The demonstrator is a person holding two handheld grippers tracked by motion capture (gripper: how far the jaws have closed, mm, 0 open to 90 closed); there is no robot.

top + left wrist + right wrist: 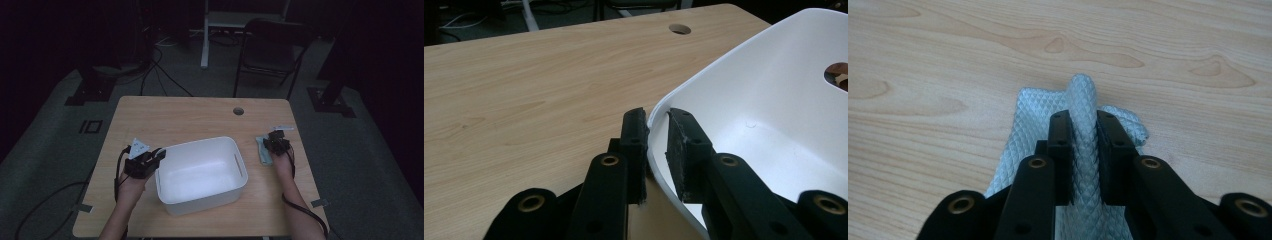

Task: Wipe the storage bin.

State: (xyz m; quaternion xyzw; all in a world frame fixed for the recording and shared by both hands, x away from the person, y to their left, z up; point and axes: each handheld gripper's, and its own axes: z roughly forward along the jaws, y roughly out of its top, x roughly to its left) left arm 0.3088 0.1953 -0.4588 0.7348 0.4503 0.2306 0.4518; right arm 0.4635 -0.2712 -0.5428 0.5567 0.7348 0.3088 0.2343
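Your right gripper [1083,132] has its jaws pressed on a raised fold of the pale blue cloth [1038,125], which lies on the wooden table [190,117] just to the right of the white bin [200,172]. The pinch looks centred, with the fold standing up between the pads — good, I think. Lift straight up first, so the rest of the cloth leaves the wood without dragging, then carry it over the rim and release only when it hangs inside.

Your left gripper [656,150] pinches the bin's left wall, one jaw outside and one inside. Keep this grip firm and the hand quiet — the bin is light, it may slide if the cloth brushes the rim.
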